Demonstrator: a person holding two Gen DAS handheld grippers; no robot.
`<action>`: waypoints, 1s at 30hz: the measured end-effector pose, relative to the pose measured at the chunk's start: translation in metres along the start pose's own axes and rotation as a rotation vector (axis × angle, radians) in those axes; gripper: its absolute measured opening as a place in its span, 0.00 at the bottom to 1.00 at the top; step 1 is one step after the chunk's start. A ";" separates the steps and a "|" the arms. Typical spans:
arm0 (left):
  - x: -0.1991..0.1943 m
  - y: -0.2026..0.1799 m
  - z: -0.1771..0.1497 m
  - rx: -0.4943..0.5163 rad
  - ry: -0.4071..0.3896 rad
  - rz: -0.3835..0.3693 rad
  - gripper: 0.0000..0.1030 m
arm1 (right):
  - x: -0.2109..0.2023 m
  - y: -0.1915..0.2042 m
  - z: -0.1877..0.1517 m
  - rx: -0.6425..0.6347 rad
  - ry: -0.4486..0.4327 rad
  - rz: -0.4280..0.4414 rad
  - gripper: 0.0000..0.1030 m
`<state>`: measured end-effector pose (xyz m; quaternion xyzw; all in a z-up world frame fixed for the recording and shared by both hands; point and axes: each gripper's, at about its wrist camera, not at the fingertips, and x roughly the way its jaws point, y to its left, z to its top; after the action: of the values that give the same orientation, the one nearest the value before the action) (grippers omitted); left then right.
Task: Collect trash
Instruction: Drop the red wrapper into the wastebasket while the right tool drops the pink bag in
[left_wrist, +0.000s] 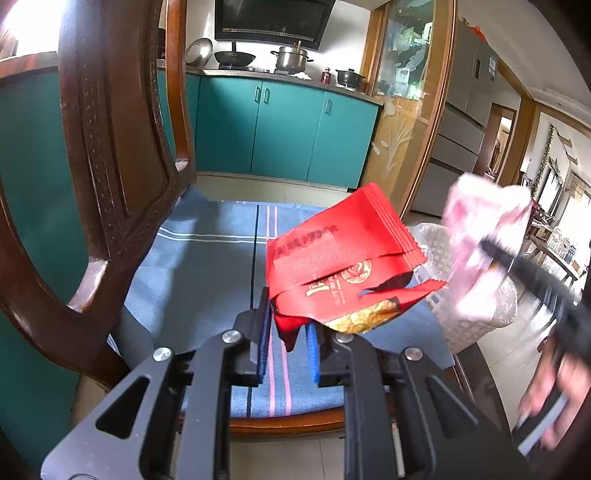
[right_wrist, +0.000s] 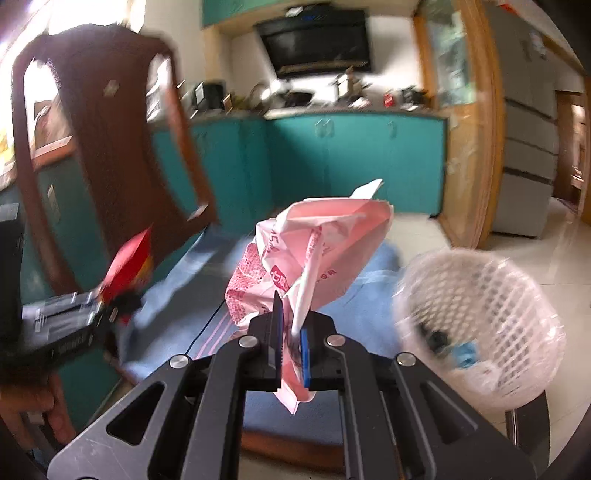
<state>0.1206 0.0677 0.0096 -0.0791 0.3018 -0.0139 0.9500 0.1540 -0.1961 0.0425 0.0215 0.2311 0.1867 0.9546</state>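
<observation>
— Can any text be read?
— On the red wrapper (left_wrist: 340, 258) gold and dark characters are printed, but too small. On the pink bag (right_wrist: 314, 254) a "5" is seen; the rest is blurred.

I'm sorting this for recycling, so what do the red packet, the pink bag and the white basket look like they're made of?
Red packet: glossy printed plastic or foil film, judging by its sheen and torn edge.
Pink bag: thin, soft plastic film, crumpled and slightly translucent.
White basket: probably rigid moulded plastic, an open lattice with a clear liner.

Chair back (left_wrist: 110, 155) left; basket (right_wrist: 480, 332) right
</observation>
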 end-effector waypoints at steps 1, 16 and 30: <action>0.001 -0.001 -0.001 0.003 0.005 -0.002 0.17 | -0.002 -0.022 0.008 0.043 -0.028 -0.045 0.08; 0.035 -0.073 -0.003 0.126 0.092 -0.094 0.18 | -0.050 -0.177 0.013 0.538 -0.198 -0.284 0.93; 0.118 -0.218 0.050 0.191 0.144 -0.182 0.92 | -0.067 -0.202 0.008 0.635 -0.248 -0.306 0.94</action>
<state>0.2506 -0.1491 0.0167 -0.0142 0.3578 -0.1344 0.9240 0.1722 -0.4081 0.0529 0.3042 0.1607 -0.0432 0.9379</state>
